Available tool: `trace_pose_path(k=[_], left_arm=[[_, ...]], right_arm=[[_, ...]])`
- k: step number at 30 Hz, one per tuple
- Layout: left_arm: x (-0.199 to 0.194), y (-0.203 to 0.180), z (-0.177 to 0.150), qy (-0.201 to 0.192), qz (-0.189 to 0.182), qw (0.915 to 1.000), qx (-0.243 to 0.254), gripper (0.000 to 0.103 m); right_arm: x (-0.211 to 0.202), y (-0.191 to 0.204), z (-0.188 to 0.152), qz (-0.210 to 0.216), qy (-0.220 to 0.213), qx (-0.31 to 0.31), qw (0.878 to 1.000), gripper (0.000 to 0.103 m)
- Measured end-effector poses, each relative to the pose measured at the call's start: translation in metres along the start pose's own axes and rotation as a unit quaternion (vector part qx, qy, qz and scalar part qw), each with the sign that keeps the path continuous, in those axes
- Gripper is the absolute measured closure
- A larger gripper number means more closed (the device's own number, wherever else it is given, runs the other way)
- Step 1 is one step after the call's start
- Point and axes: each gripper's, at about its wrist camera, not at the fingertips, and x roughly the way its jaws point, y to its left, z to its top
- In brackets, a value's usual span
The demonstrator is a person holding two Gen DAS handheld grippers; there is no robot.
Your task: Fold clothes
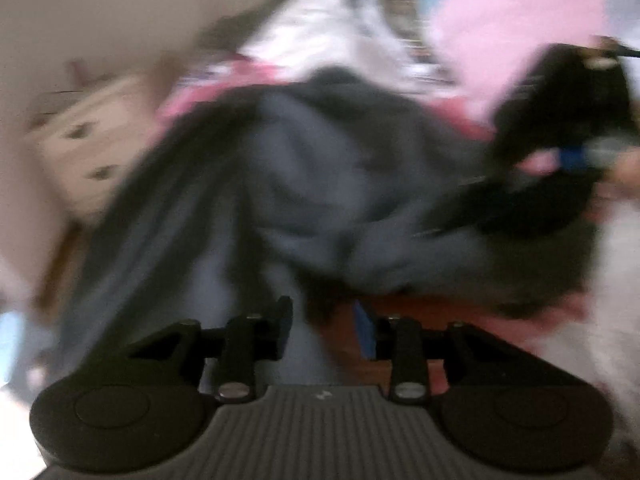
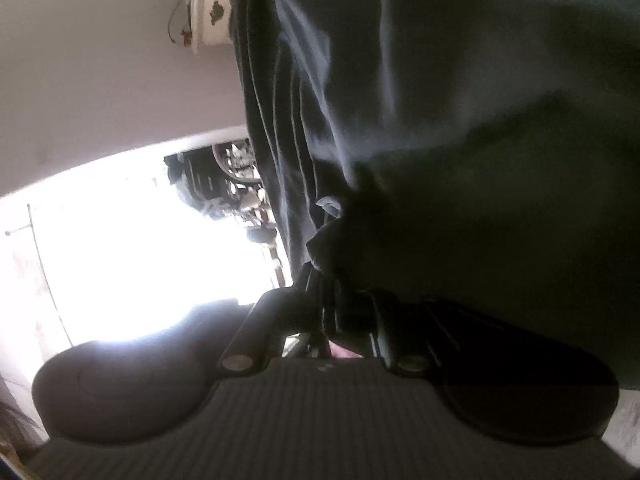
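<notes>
A dark blue-grey garment (image 1: 320, 168) lies bunched on a red and pink bedcover (image 1: 420, 312); the left wrist view is blurred by motion. My left gripper (image 1: 326, 332) is open, its blue-padded fingers just above the near edge of the garment, holding nothing. My right gripper (image 2: 330, 296) is shut on a fold of the same garment (image 2: 460, 120), which hangs in front of the camera and fills most of that view. The right gripper also shows in the left wrist view (image 1: 560, 128) at the right, lifted with dark cloth in it.
A pale wooden chest of drawers (image 1: 84, 140) stands at the left by the wall. A pile of white and grey clothes (image 1: 328, 28) and a pink cloth (image 1: 520, 20) lie at the back. A bright doorway (image 2: 140, 248) shows in the right wrist view.
</notes>
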Motion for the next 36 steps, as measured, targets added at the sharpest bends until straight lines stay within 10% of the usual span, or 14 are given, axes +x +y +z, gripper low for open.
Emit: trace_pose_path(k=[4,8,14,22,29,36], left_arm=[[-0.004,-0.023,-0.006,0.025,-0.074,0.9959,0.045,0.066],[-0.009,-0.035,-0.013,0.048,-0.107,0.9907,0.070,0.065],[0.013,-0.011,-0.010,0.112,-0.063,0.9917,-0.003,0.062],[-0.001,0.009,-0.014,0.081,-0.014,0.9944,-0.067,0.062],[-0.001,0.017,-0.007,0.041,-0.063,0.9943,-0.077,0.059],[0.002,0.053,-0.007,-0.005,-0.173,0.9673,-0.186,0.059]], right_arm=[[0.015,0.012,-0.007,-0.038,0.033,-0.040,0.998,0.088],[0.015,0.026,-0.014,-0.067,0.052,-0.082,0.993,0.056],[-0.014,0.049,-0.022,-0.095,0.013,-0.134,0.986,0.055],[-0.017,0.068,-0.047,-0.138,0.021,-0.223,0.965,0.055],[-0.019,0.071,-0.043,-0.145,0.024,-0.227,0.963,0.055],[-0.051,0.057,-0.035,-0.162,0.002,-0.211,0.964,0.055]])
